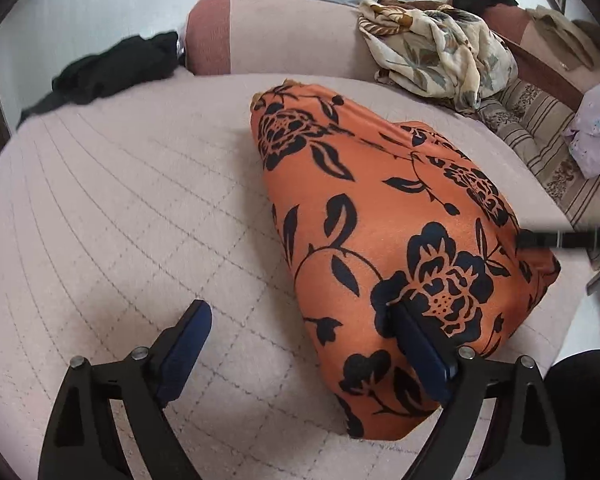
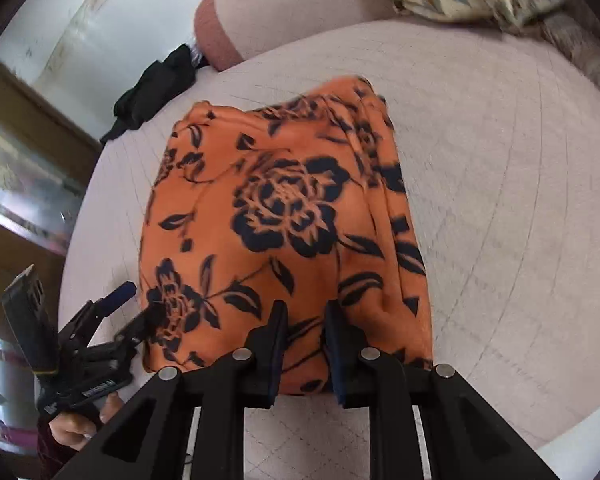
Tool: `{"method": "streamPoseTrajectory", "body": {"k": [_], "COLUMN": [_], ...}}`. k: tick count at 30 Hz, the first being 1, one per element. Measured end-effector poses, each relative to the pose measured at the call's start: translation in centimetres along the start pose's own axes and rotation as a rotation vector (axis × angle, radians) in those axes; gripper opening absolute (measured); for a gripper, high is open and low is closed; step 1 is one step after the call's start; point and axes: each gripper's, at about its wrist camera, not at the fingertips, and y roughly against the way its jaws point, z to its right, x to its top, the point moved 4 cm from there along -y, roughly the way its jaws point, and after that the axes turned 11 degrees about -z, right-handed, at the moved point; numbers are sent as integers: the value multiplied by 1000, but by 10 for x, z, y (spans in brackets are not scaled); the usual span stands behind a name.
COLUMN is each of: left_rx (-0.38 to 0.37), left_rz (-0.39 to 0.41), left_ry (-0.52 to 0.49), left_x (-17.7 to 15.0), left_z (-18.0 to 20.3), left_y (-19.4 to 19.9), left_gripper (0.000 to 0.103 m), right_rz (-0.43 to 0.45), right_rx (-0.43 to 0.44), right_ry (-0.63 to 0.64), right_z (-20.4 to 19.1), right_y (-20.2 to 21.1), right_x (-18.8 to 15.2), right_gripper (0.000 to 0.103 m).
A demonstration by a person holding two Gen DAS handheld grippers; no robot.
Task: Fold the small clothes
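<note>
**Orange floral cloth folded on the quilted bed, one claw spread wide, one nearly closed**

An orange cloth with black flowers lies folded in a long strip on the pale quilted bed cover, its far end pointing toward the pink bolster. The left claw stands spread wide and holds nothing: one blue-padded finger hangs over bare quilting, the other sits at the cloth's near edge, over the print. In the right wrist view this claw shows at the lower left, gaping at the cloth's corner, with a hand under it.

The right claw hangs over the cloth's near hem with a narrow gap between its pads. Fabric shows in that gap, but the picture is blurred and I cannot tell whether the pads pinch it.

A black garment lies crumpled at the bed's far left edge, well apart from the cloth. A cream leaf-print fabric is heaped by the bolster's right end.
</note>
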Motion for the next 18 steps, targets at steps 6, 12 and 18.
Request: {"method": "streamPoseTrajectory", "body": {"k": [6,12,18], "left_rx": [35,-3,14], "left_rz": [14,-19,-30], "left_ry": [3,40,37], "left_x": [6,7,9], "left_z": [-1,-5,-3], "left_y": [-1,-8,-7], "left_gripper": [100,103,103], "right_rz": [88,2,34], "right_rx": [-31,-228,-104], "right_ry": [2,-52,85], "right_z": [-27,-9,-76], "right_y": [5,-63,-37], "right_x": [78,143,159], "right_gripper": [24,24,25]}}
